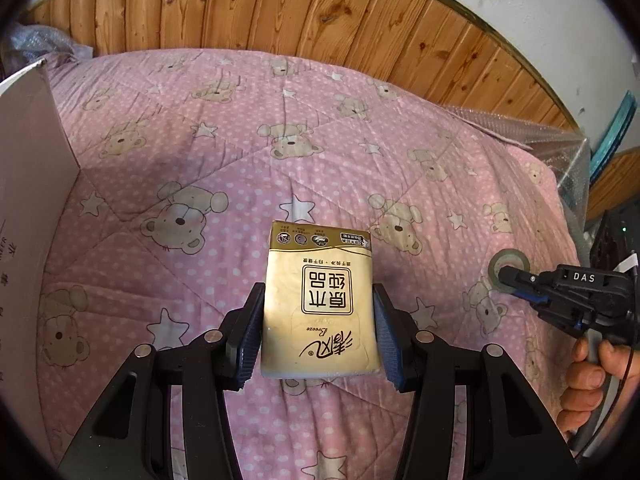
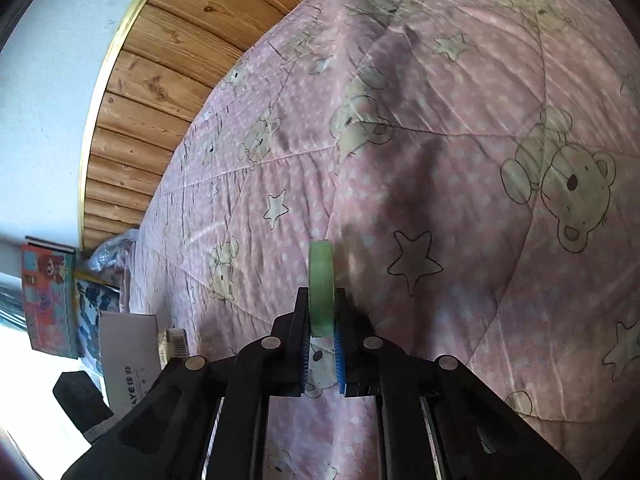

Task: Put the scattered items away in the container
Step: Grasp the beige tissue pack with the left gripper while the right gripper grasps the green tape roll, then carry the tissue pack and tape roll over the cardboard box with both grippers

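**Left wrist view: both grippers loaded over the pink quilt**

Left wrist view: left gripper (image 1: 318, 334) clamps a yellow tissue pack (image 1: 319, 304) by its two long sides, blue pads pressed on the wrapper, pack lifted above the quilt (image 1: 224, 168). White cardboard box (image 1: 28, 184) stands at the quilt's left edge, open flap up, well apart from the pack. Near the quilt's right edge the right gripper (image 1: 505, 276), held by a hand (image 1: 588, 380), grips a roll of tape (image 1: 495, 270). Right wrist view: right gripper (image 2: 322, 320) is clenched on the green tape roll (image 2: 321, 288), roll edge-on between the pads, above the quilt (image 2: 460, 160). Wood panelling (image 1: 320, 12) runs behind the quilt.
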Demonstrator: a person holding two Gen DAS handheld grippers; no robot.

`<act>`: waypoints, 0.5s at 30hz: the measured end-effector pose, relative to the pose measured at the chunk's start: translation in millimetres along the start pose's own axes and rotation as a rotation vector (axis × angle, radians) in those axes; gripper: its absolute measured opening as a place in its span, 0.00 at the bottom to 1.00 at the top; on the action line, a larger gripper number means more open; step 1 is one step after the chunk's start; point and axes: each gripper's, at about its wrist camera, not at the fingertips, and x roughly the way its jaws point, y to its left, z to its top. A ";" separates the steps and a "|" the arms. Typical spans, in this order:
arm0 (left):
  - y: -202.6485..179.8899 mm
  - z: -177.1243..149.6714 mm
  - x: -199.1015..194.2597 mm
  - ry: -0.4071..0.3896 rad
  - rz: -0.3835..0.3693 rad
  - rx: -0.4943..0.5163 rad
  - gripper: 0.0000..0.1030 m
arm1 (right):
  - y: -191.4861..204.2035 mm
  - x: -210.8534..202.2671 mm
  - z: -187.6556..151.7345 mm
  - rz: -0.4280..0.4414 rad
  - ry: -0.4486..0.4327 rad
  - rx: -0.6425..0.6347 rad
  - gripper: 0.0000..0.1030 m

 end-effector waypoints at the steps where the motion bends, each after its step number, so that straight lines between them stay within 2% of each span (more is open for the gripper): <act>1: 0.8 0.5 -5.5 -0.008 -0.004 -0.003 0.51 | 6.8 -3.6 -1.2 -0.006 -0.009 -0.026 0.10; 6: 4.8 0.7 -37.5 -0.035 -0.034 -0.011 0.51 | 47.3 -15.2 -15.1 0.015 -0.015 -0.152 0.10; 15: 16.3 -9.4 -93.8 -0.074 -0.045 -0.012 0.51 | 112.6 -26.4 -65.4 0.059 -0.004 -0.366 0.10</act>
